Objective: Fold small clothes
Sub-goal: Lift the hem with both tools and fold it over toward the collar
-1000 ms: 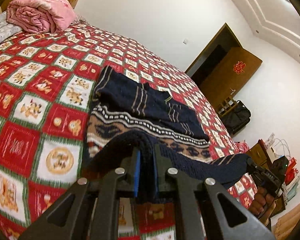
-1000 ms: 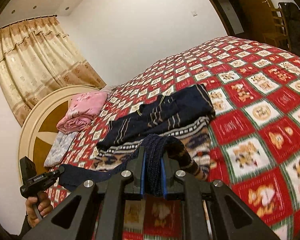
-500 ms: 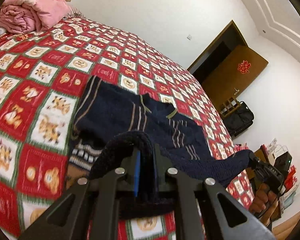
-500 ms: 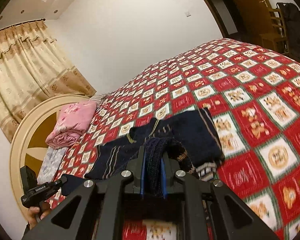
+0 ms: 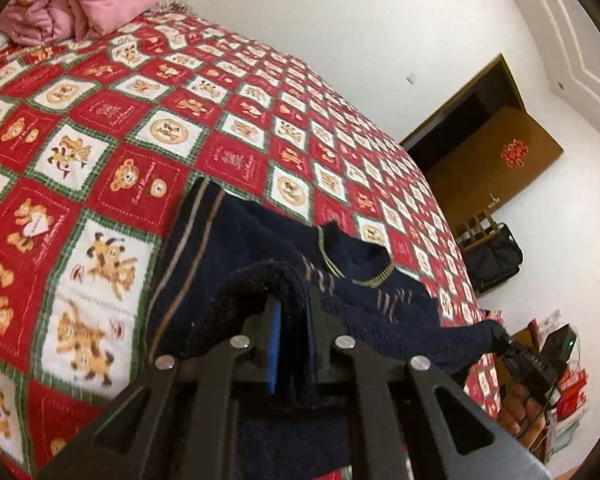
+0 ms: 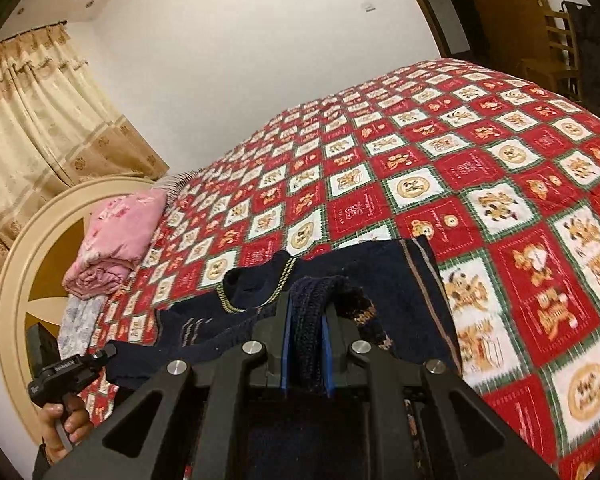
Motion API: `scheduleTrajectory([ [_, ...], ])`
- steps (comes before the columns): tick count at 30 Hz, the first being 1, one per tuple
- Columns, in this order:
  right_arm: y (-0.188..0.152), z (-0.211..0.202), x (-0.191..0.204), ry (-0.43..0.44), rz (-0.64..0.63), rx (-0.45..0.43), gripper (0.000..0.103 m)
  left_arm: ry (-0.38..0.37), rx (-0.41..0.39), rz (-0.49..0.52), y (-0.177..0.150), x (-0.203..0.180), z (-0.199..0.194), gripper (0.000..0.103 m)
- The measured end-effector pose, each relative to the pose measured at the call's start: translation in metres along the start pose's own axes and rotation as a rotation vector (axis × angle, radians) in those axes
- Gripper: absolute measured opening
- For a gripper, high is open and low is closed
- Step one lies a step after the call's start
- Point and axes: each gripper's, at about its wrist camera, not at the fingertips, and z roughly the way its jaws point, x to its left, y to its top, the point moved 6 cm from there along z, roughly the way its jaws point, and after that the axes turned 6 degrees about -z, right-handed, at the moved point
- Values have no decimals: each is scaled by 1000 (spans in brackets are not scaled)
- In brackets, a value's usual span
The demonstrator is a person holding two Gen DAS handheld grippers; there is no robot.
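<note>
Right now, the bed point(image 5: 228, 128) is filling most of both views, its red-and-white checked bedspread point(image 6: 480, 184) running from the lower edges up toward the white wall. In the right wrist view a round cream headboard point(image 6: 24, 248) is standing at the left, with beige curtains point(image 6: 40, 120) hanging in the upper left. In the left wrist view a brown door point(image 5: 500, 160) is showing at the right of the frame, and a dark bag point(image 5: 496, 256) is sitting below it.

A folded pink blanket point(image 5: 80, 4) is lying at the upper left of the left wrist view, on the bed.

You are holding the dark navy sweater point(image 5: 236, 248) over the bedspread in the lower middle of both views; its collar, trimmed in yellow, is lying toward the centre, and thin tan stripes are running along one edge. The lifted knit edge is stretching between your two tools.

Your left tool point(image 5: 292, 316) is clamping a thick fold of that sweater between its blue pads. Your right tool point(image 6: 306, 332) is likewise pinching a bunched fold of the sweater. Each tool is showing up small in the other's view, at the lower edge, gripped in a hand.
</note>
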Motion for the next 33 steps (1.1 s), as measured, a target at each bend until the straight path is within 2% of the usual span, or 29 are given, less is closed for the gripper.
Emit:
scheduleTrajectory([
  [6,15,50,-18,-54,14,48,12,31,30,-34,21,10,41,11],
  [9,19,75,-30,-73,26,77,12,24,43,-36,26,10,56,11],
  [12,19,97,-43,-58,63,120,14,16,41,-58,31,14,65,13],
  [14,19,107,-57,-86,111,120,25,21,58,-82,32,19,72,18],
  [16,21,108,-70,-104,152,93,60,31,78,-112,30,25,75,25],
  [19,24,97,-76,-95,152,49,62,18,81,-131,28,31,71,30],
  [22,21,84,-73,-144,82,32,62,5,42,-154,38,33,54,48],
  [23,20,79,-72,-147,78,25,62,-7,6,-158,43,32,43,53],
  [24,17,72,-72,-139,84,18,62,-7,-18,-148,45,31,36,56],
  [26,11,62,-71,-125,89,18,62,44,-50,-115,43,29,26,64],
  [28,4,55,-68,-121,83,30,62,63,-21,-85,33,26,27,64],
  [33,-40,36,-57,-110,44,116,62,189,50,24,-16,33,31,62],
])
